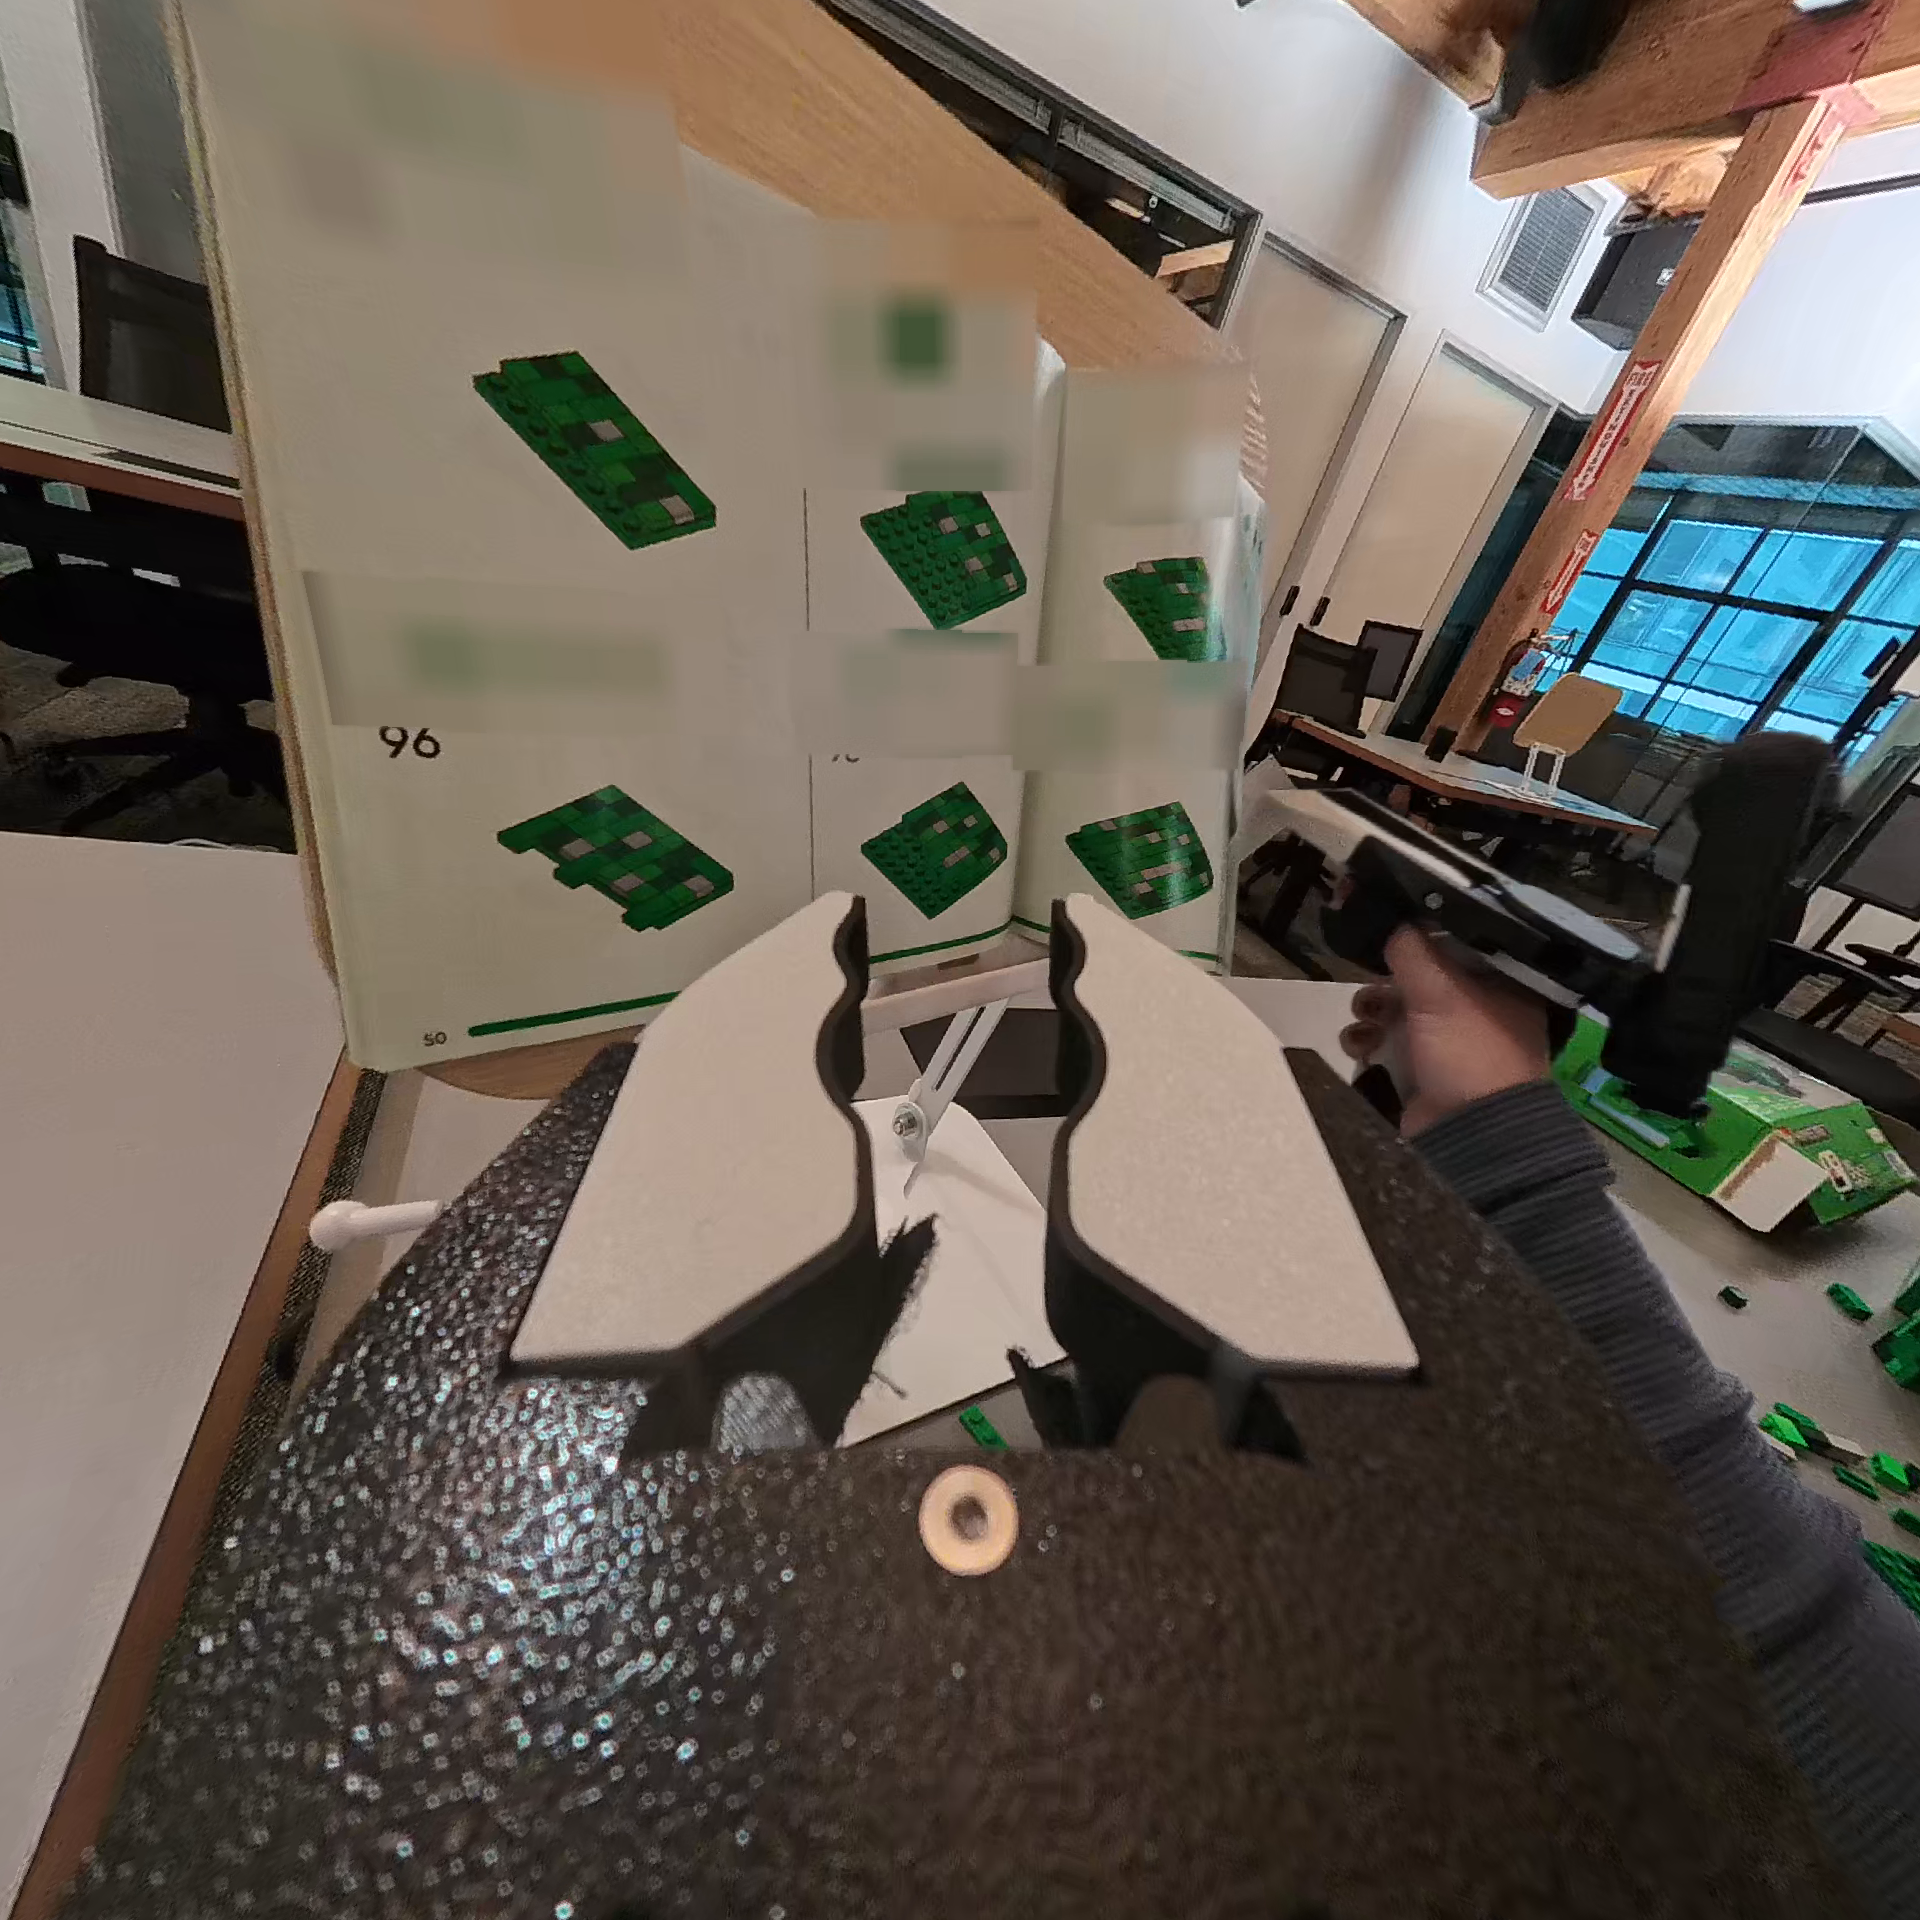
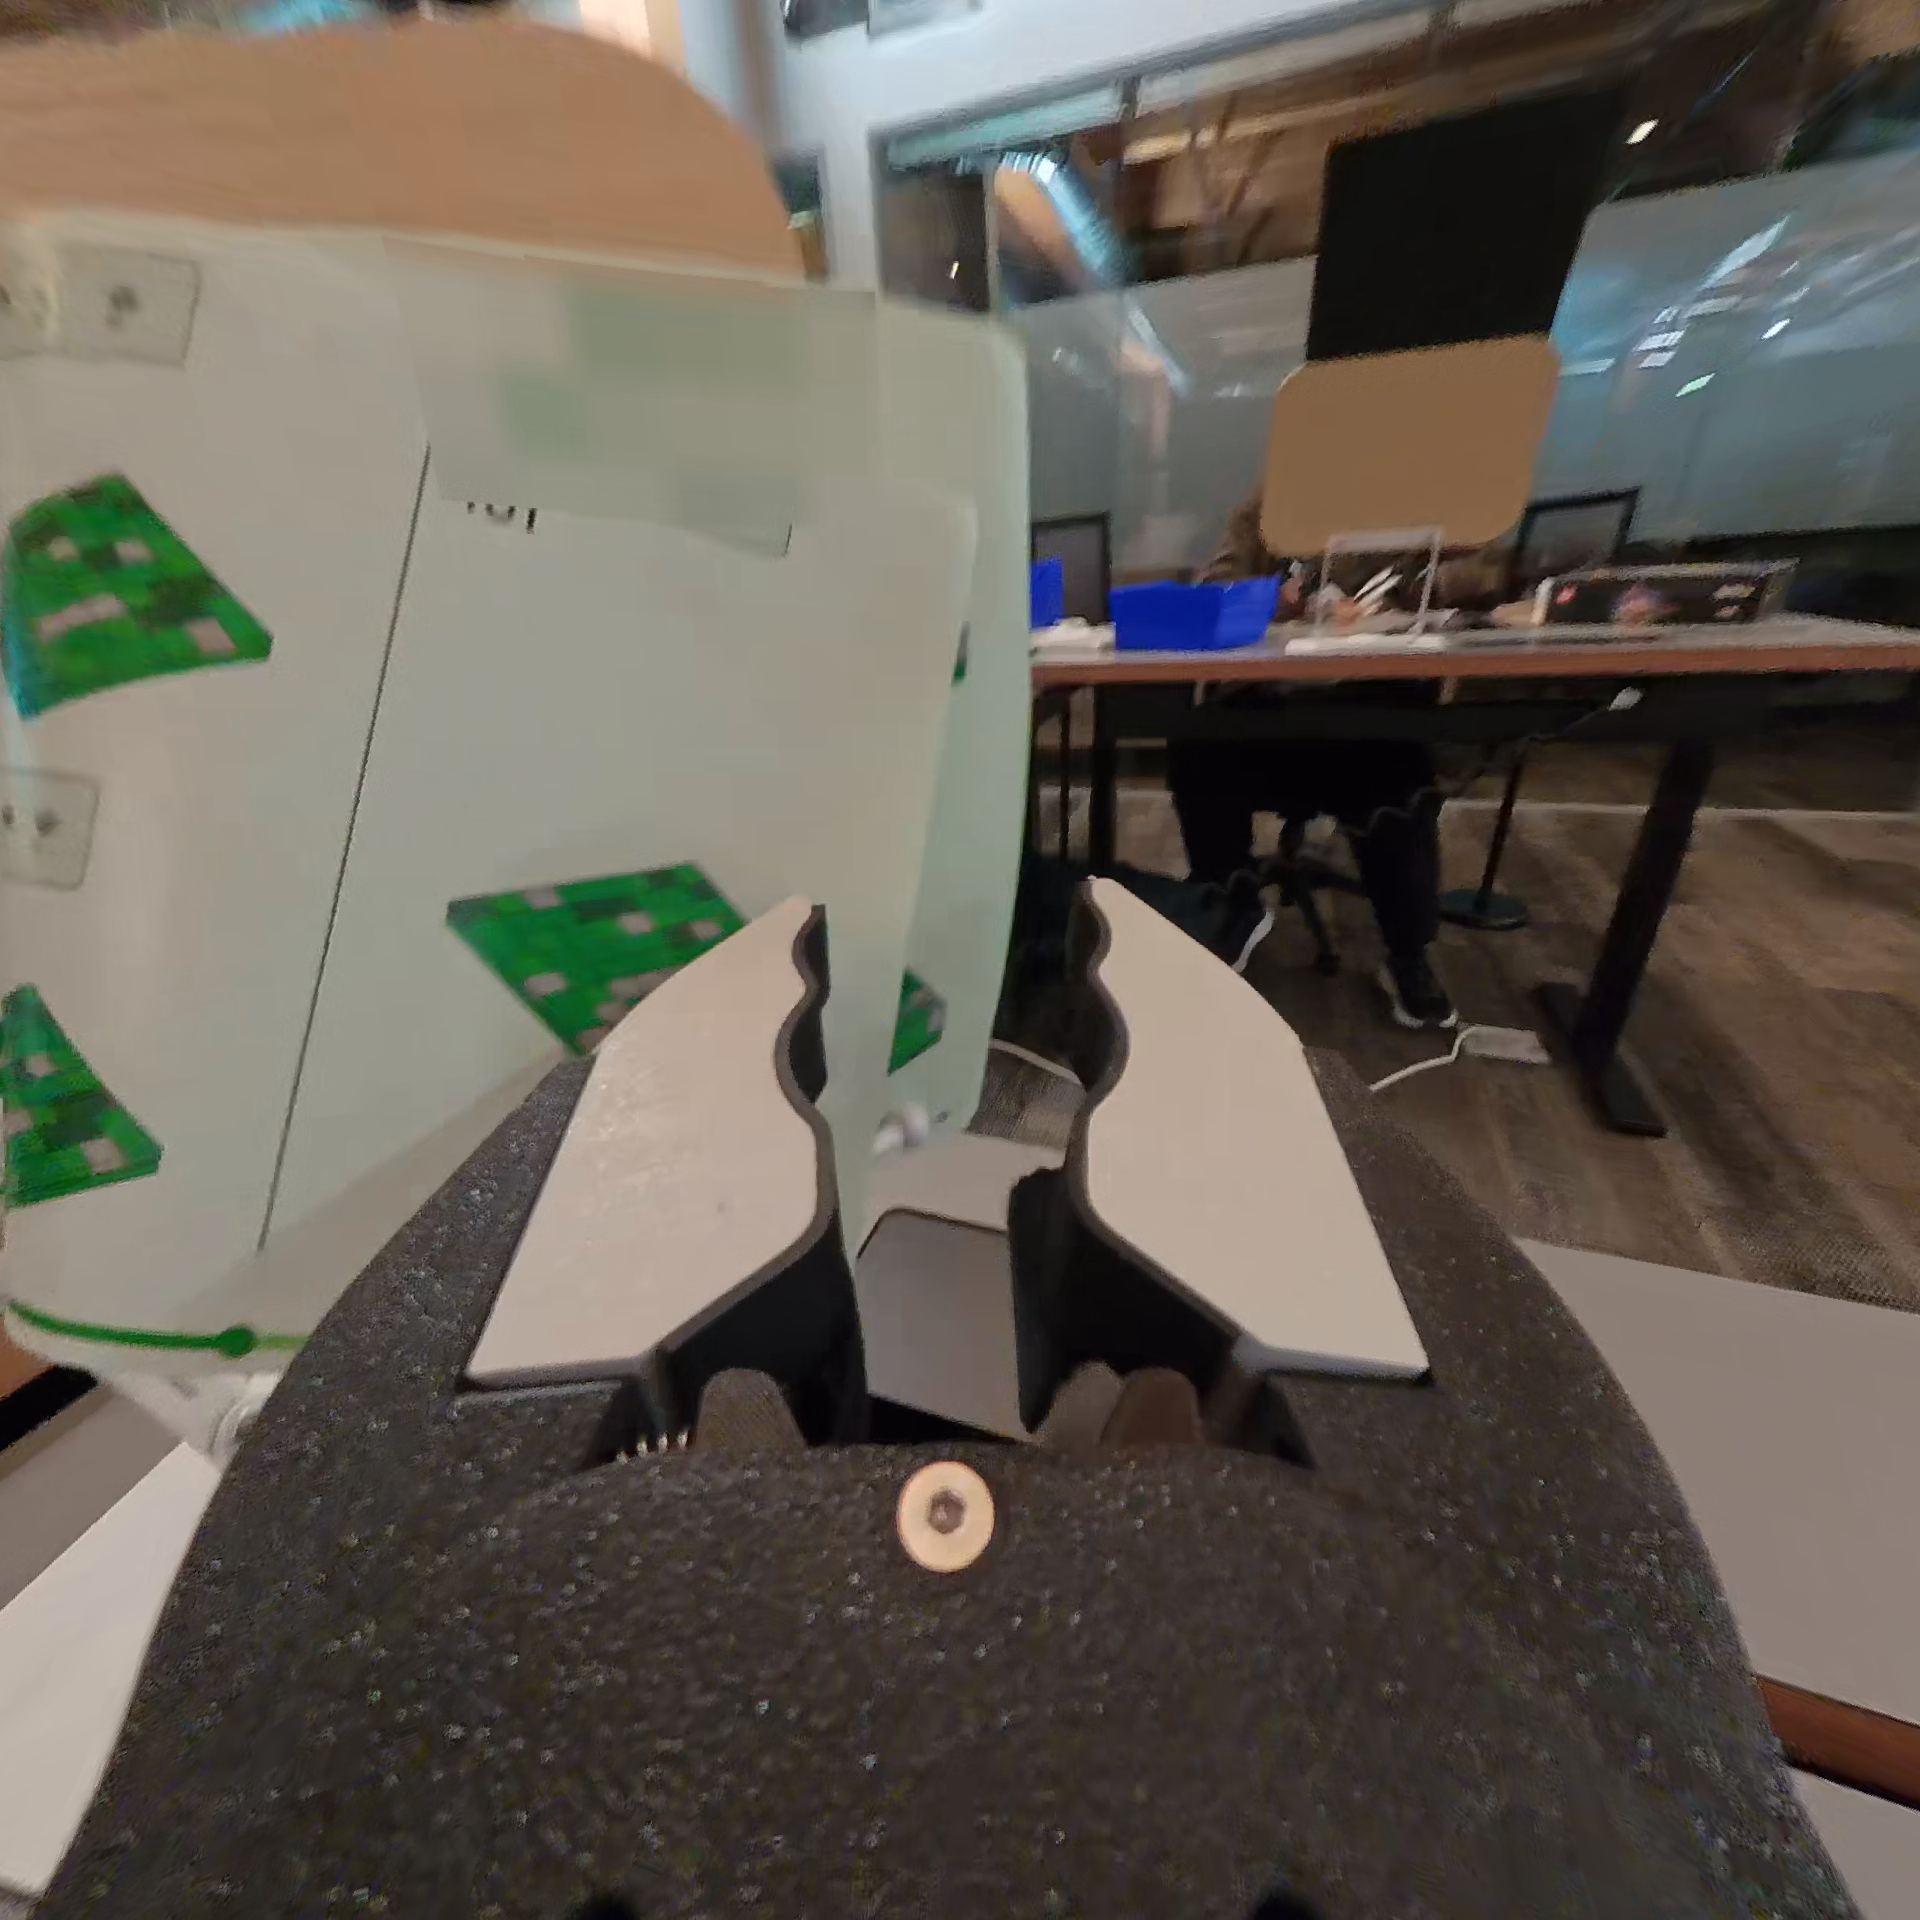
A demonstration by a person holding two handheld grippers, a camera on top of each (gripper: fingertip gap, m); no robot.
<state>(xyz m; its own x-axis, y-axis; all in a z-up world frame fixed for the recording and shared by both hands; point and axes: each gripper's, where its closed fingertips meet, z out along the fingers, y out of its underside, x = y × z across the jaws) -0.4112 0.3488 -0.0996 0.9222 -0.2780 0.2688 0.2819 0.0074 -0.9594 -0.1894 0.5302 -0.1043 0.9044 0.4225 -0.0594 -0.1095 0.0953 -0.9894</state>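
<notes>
An open instruction booklet (image 1: 582, 665) with pictures of green brick builds stands on a wooden board stand (image 1: 935, 156). My left gripper (image 1: 956, 925) is open and empty, low in front of the booklet's middle fold, above the stand's white base (image 1: 966, 1236). My right gripper (image 2: 951, 909) is open, and the curled outer edge of the booklet's right page (image 2: 935, 727) lies between its fingers; I cannot tell if it touches. The booklet (image 2: 623, 727) fills the left of that blurred view. A hand holds the right gripper (image 1: 1351, 831) beside the booklet's right edge in the left wrist view.
A green cardboard box (image 1: 1766, 1153) and several loose green bricks (image 1: 1849, 1299) lie on the table to the right. The table's brown left edge (image 1: 239, 1351) is close. Farther off, another table holds a blue bin (image 2: 1195, 613), with a person seated behind a board (image 2: 1413, 457).
</notes>
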